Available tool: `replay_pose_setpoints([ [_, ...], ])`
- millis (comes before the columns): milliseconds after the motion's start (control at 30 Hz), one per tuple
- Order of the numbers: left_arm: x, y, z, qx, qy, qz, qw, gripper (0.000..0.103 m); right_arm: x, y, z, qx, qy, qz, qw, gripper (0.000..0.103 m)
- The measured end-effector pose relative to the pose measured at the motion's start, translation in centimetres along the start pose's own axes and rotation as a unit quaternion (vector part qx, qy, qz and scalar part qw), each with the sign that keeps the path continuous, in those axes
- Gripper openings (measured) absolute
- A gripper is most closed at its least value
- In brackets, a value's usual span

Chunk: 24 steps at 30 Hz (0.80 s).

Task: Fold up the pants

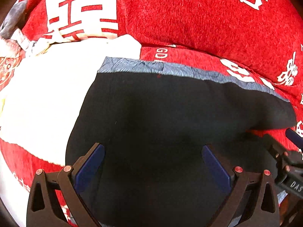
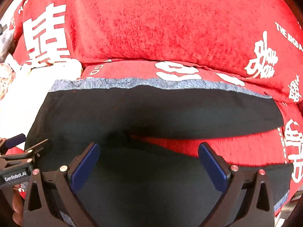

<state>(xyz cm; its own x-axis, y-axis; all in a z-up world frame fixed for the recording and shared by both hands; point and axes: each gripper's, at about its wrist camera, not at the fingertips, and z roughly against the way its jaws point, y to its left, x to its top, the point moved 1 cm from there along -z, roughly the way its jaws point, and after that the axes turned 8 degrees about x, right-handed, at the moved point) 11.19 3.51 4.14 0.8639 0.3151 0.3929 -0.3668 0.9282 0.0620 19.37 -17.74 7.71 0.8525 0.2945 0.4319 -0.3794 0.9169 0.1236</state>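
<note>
Black pants (image 1: 161, 117) with a grey-blue patterned waistband (image 1: 170, 71) lie spread on a red bedcover. My left gripper (image 1: 153, 151) is open, its blue pads wide apart just above the black cloth, holding nothing. In the right wrist view the pants (image 2: 132, 109) fill the middle, waistband (image 2: 151, 83) at the far edge, with a gap of red cover between two black parts. My right gripper (image 2: 149, 151) is open over the near black part and empty. Each gripper shows at the edge of the other's view.
A large red pillow (image 1: 208, 15) with white characters lies behind the pants; it also shows in the right wrist view (image 2: 161, 28). A white cloth (image 1: 47, 94) lies left of the pants. The red printed bedcover (image 2: 236, 147) extends to the right.
</note>
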Motion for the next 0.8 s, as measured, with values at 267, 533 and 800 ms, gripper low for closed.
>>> replay_pose_setpoints([
  [267, 2.4, -0.9, -1.3, 0.006, 0.002, -0.004, 1.0, 0.103, 2.4, 0.4, -2.1, 0.004, 0.012, 0.025, 1.0, 0.103],
  [533, 4.1, -0.6, -3.3, 0.011, 0.012, 0.0, 0.9999, 0.103, 4.7, 0.5, -4.7, 0.005, 0.033, 0.057, 0.998, 0.103],
  [800, 5.2, -0.5, -4.5, 0.017, 0.021, 0.002, 0.9996, 0.103, 6.4, 0.8, -6.8, 0.022, 0.048, 0.061, 0.997, 0.103],
])
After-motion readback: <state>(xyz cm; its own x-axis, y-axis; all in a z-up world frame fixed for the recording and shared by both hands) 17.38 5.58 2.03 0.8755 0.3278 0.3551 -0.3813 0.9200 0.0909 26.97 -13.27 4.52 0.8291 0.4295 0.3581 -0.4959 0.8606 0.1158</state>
